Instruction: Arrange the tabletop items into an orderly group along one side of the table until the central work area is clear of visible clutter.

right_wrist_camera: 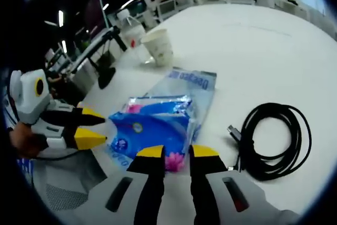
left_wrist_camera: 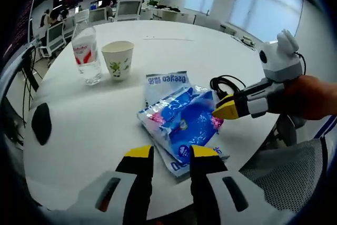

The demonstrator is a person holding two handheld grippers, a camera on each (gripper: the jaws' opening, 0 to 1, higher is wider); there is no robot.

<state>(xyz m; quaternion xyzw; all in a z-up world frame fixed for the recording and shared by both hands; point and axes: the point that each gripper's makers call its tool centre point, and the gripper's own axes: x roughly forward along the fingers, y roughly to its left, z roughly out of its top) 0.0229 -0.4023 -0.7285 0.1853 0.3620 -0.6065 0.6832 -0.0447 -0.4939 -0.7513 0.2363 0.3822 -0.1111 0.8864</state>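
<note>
A blue tissue packet (left_wrist_camera: 181, 122) (right_wrist_camera: 150, 125) lies near the table's front edge, partly on a flat clear pack with blue lettering (left_wrist_camera: 167, 80) (right_wrist_camera: 192, 82). My right gripper (right_wrist_camera: 177, 152) (left_wrist_camera: 224, 108) is closed on the packet's pink end, with its jaws narrowly apart around it. My left gripper (left_wrist_camera: 171, 152) (right_wrist_camera: 90, 126) stands open just off the packet's opposite edge, touching nothing. A coiled black cable (right_wrist_camera: 274, 138) (left_wrist_camera: 226, 84) lies to the right of the packet. Farther back stand a paper cup (left_wrist_camera: 118, 60) (right_wrist_camera: 159, 46) and a water bottle (left_wrist_camera: 86, 51) (right_wrist_camera: 131, 30).
The round white table (left_wrist_camera: 210, 51) has wide bare room behind the packet. A flat black object (left_wrist_camera: 41, 122) lies near its left edge. A grey mesh chair (left_wrist_camera: 295, 167) sits at the front right, and office desks and chairs fill the background.
</note>
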